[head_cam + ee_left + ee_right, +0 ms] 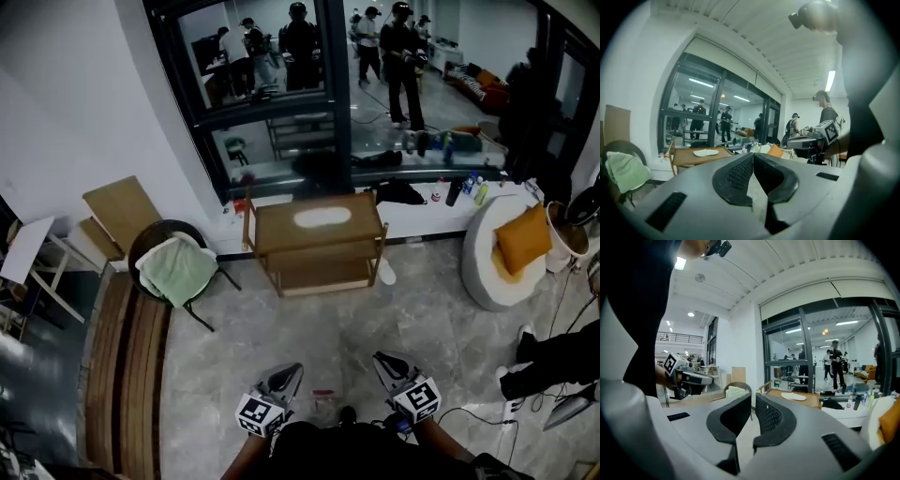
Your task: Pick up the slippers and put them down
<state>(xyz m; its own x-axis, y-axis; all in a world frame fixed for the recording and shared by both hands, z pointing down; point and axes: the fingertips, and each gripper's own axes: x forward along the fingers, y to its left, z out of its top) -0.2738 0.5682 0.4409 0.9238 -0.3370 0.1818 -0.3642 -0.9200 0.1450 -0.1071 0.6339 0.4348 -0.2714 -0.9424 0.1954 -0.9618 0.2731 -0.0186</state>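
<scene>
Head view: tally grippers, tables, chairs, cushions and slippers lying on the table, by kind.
Grippers: 2 (left gripper, right gripper)
Wooden table: 1
Chair: 1
Cushions: 2 (green cushion, orange cushion)
White slipper on the table: 1
Total: 7

My left tool (pixel 753 157) and right tool (pixel 753 397) have smooth, matt grey plastic shells, and their black rubbery pads (pixel 735 176) are dimpled in a fine grid. The floor (pixel 281 319) is grey marbled tile with a soft gloss. The counter (pixel 281 232) is light wood with a dull finish, and the slipper (pixel 321 217) on it looks pale and matt. A rumpled green cloth (pixel 176 270) drapes the chair (pixel 150 234). The bench (pixel 127 375) is dark slatted wood. The cushion (pixel 522 239) is orange fabric.
</scene>
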